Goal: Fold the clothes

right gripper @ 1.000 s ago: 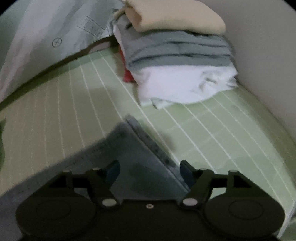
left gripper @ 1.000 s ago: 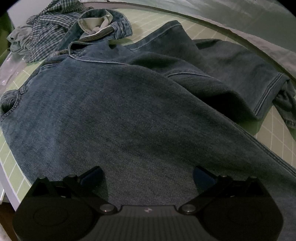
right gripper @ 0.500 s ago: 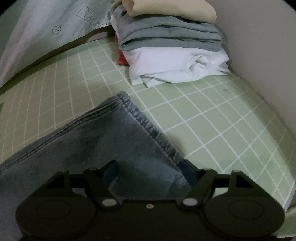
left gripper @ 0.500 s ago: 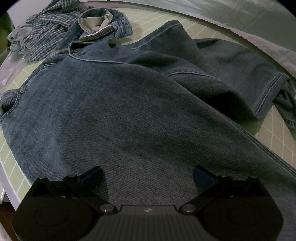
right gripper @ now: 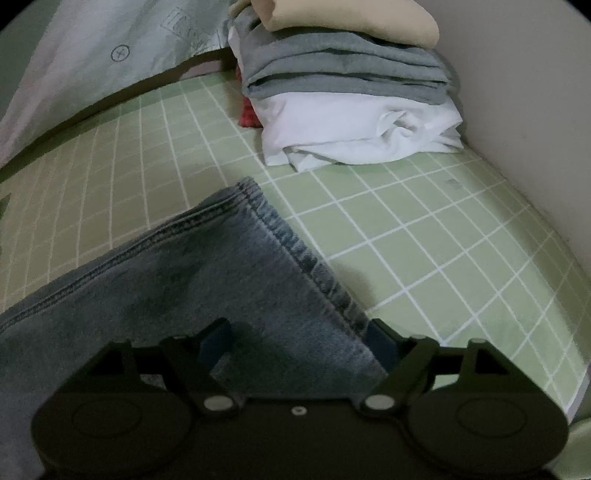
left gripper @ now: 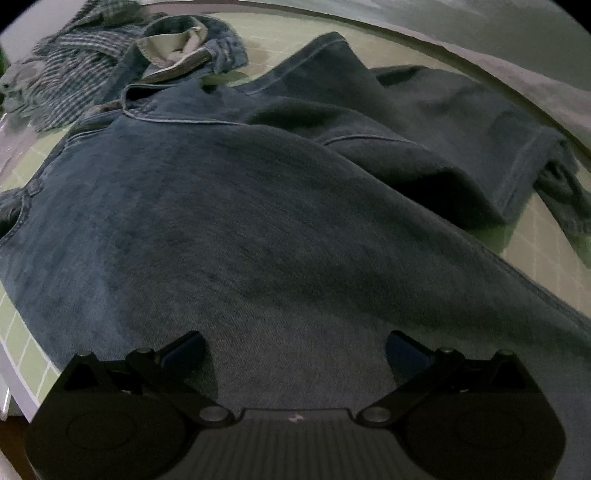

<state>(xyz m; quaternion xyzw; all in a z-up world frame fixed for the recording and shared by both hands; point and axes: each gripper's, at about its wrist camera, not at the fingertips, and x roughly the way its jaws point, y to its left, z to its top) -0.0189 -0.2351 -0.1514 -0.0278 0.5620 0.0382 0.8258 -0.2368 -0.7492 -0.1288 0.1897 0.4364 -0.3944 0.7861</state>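
Since a second ago the left gripper (left gripper: pixel 295 347) has barely shifted, jaws wide apart over the jeans (left gripper: pixel 229 229) spread across the green mat (left gripper: pixel 532 236). The right gripper (right gripper: pixel 299 343) has dropped closer, spread empty around the jeans' hem (right gripper: pixel 280 236) near the folded stack (right gripper: pixel 351 103).

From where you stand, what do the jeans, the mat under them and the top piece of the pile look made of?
Jeans: blue denim, matte, by the diagonal weave and stitched hem.
Mat: light green with a white grid, smooth and flat, probably vinyl or rubber; hard to tell.
Top piece: beige, soft-looking fabric with rounded folds, perhaps knit cotton.
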